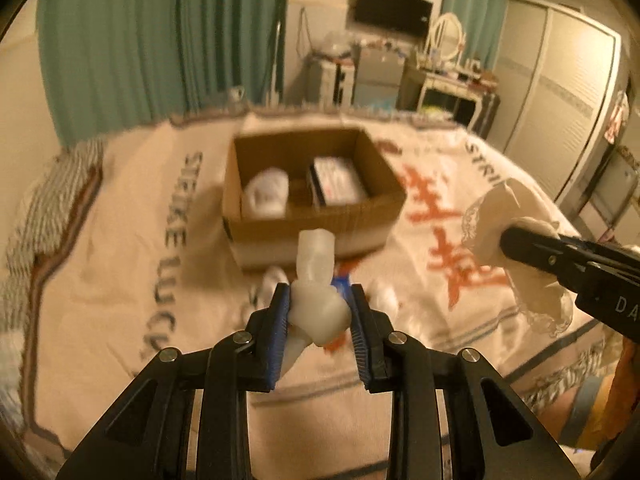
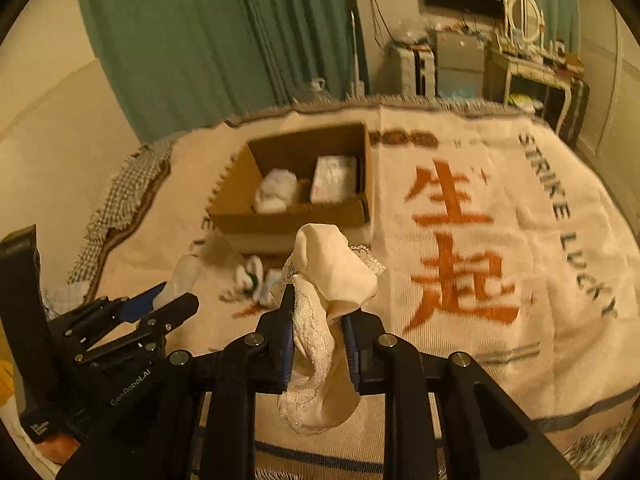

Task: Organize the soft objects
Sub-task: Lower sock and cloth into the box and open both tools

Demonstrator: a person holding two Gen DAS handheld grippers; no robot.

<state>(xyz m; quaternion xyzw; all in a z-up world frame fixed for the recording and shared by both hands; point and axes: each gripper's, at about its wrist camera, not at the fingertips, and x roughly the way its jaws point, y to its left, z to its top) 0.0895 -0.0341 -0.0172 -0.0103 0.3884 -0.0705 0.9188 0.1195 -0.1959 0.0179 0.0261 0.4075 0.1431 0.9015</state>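
Holding one soft piece in each gripper above the bed [image 1: 120, 240], we judge both to be light, limp cloth that sags wherever it is unsupported, so a pinch through a bunched middle suits them better than a hold on a loose edge. Our left gripper [image 1: 320, 312] is clamped narrowly on a pale rolled sock [image 1: 316, 304], its blue pads pressing both sides while one end sticks up and the rest droops below. Our right gripper [image 2: 318, 320] is likewise closed on a cream lace-trimmed garment [image 2: 332, 276]; a fold bulges above the fingers and a lacy tail hangs underneath, likely to snag or drag if carried low. Ahead, toward the far edge of the bed, sits the open cardboard box [image 1: 276, 224], already containing a white bundle [image 1: 267, 196] and a flat packet [image 1: 340, 180]. A few more small white socks [image 2: 250, 280] lie on the blanket between the box and us.
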